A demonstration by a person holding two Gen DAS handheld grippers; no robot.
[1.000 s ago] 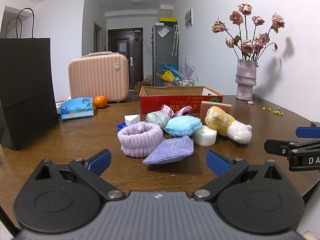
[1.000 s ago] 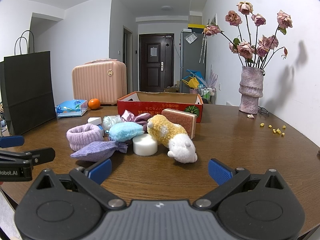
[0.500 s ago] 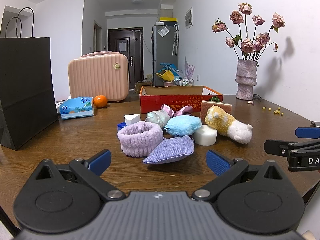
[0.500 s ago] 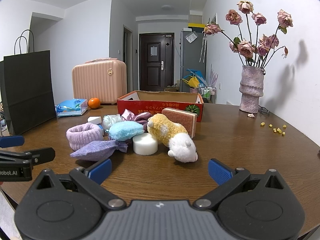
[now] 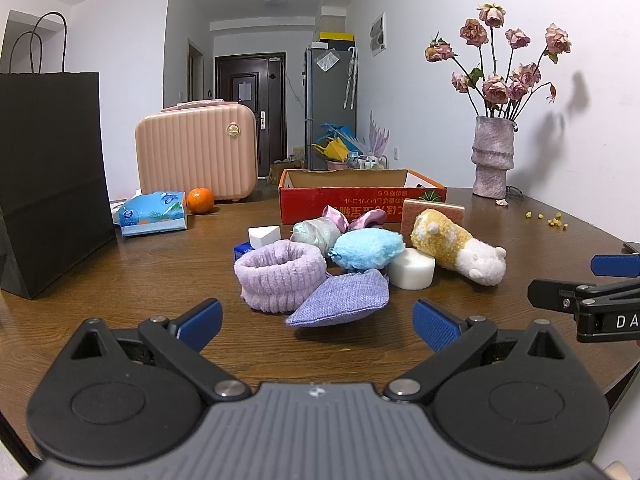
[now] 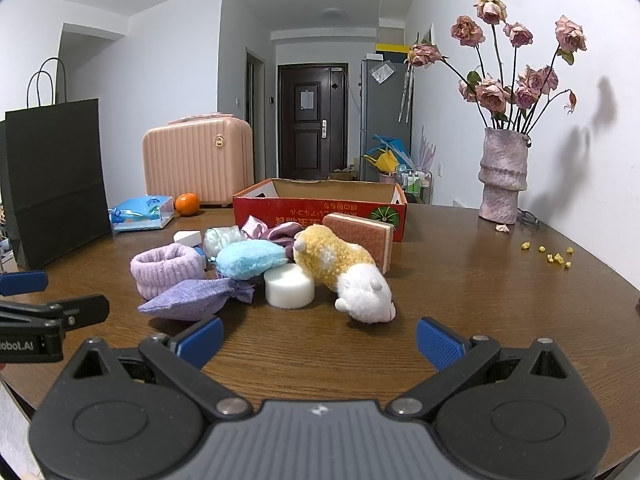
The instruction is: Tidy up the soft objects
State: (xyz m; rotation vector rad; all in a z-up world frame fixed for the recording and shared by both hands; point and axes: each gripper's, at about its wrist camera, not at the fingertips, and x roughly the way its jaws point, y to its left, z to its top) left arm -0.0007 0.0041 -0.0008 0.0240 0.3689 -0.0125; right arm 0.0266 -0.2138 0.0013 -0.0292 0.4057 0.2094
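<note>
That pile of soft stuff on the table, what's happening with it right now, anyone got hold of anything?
Nothing is held yet. The left gripper and right gripper are both open and empty, hovering over the table short of the pile. The purple pouch, lavender band, blue puff, white foam disc and yellow plush toy all lie outside the red box.

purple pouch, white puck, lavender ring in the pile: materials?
Purple pouch: coarse woven cloth, matte, visible weave. White puck: probably foam or sponge, with a matte, finely grained face. Lavender ring: ribbed plush or terry fabric, fuzzy.
</note>
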